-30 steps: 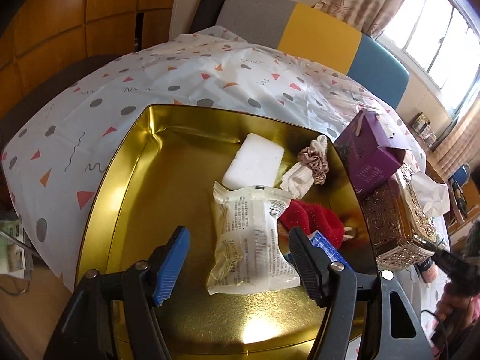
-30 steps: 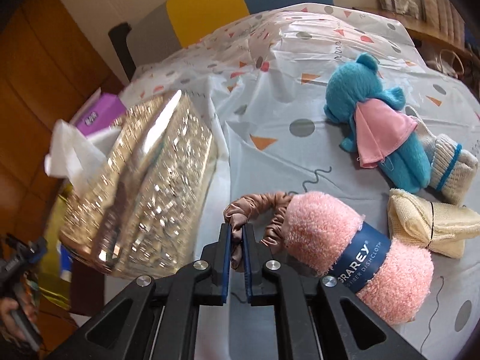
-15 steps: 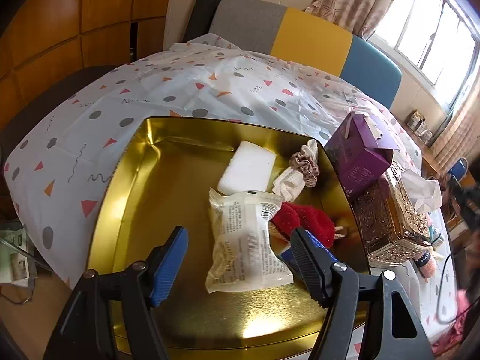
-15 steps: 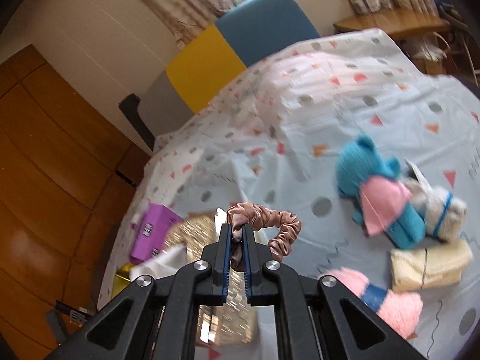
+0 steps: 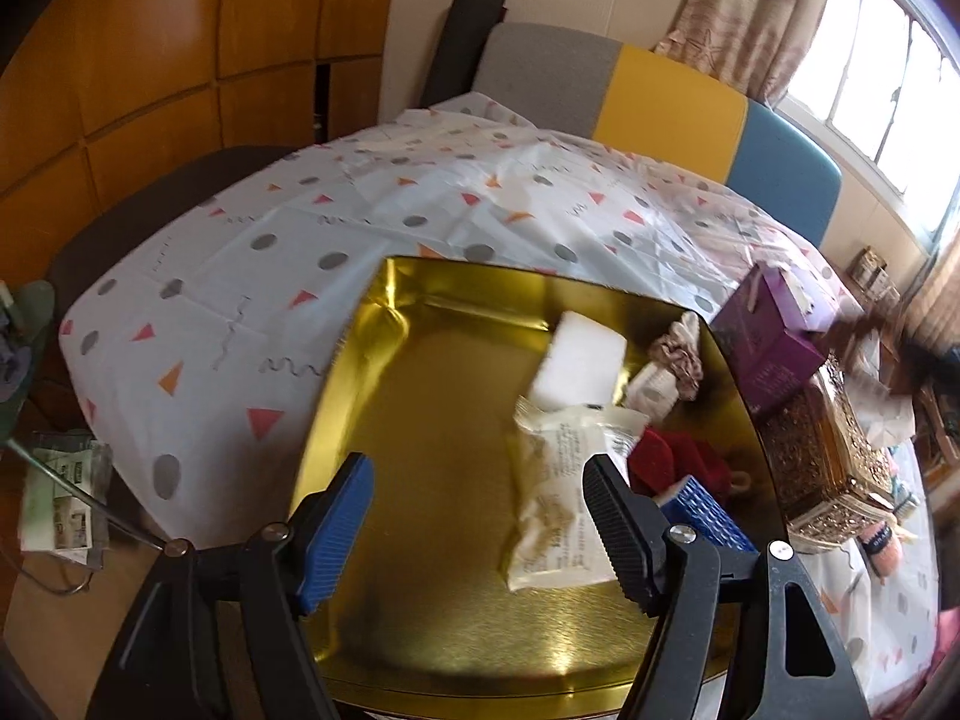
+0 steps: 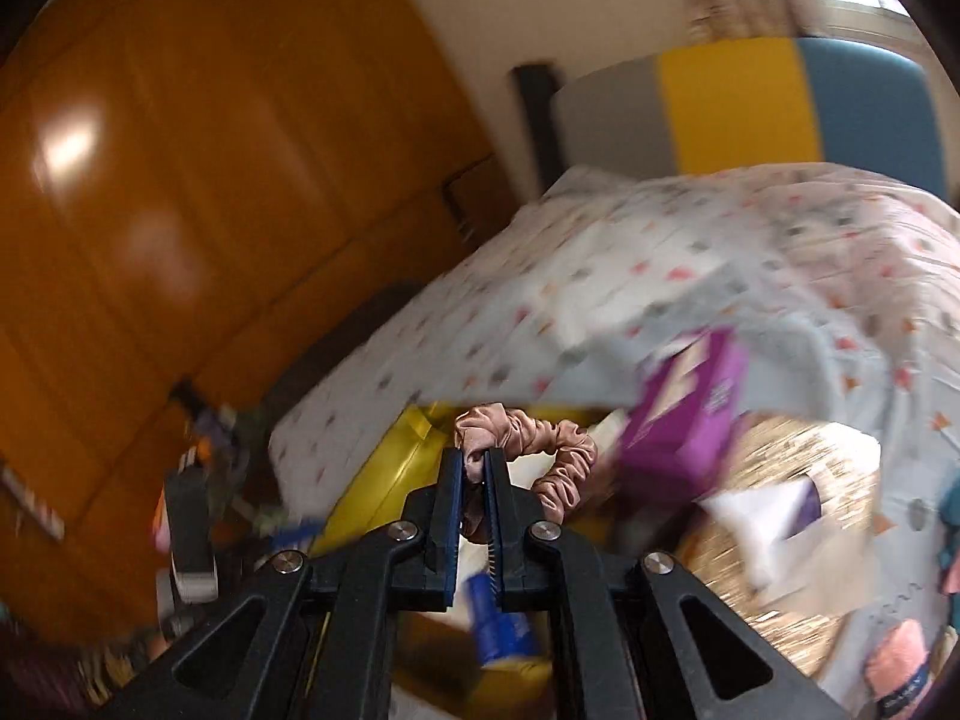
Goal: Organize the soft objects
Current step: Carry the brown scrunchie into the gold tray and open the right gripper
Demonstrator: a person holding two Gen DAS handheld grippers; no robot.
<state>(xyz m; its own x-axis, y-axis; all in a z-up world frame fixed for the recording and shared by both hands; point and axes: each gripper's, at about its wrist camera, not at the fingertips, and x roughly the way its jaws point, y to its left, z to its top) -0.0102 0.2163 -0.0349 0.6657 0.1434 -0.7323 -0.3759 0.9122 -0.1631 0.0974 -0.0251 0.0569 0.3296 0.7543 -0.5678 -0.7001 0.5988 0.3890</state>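
While the right gripper point(image 6: 473, 468) pinches a fold of the pink satin scrunchie point(image 6: 528, 444) between jaws pressed nearly together, the loop hangs free to one side, so the item travels without dragging. It sits in the air above the near corner of the gold tin tray point(image 5: 360, 360), which appears to be the collection container for the soft objects.

The left gripper point(image 5: 474, 516) hovers over the tray with its jaws spread and widening; nothing sits between them, and the white wrapped packet point(image 5: 558, 498) lies below on the tray floor. A white sponge block point(image 5: 579, 360), another scrunchie point(image 5: 678, 354) and a red plush item point(image 5: 678, 462) are grouped along the tray's right side, leaving its left half bare for further deposits.

The purple box point(image 5: 774, 348) and the ornate gold tissue box point(image 5: 822, 462) stand on the worktop just beside the tray.
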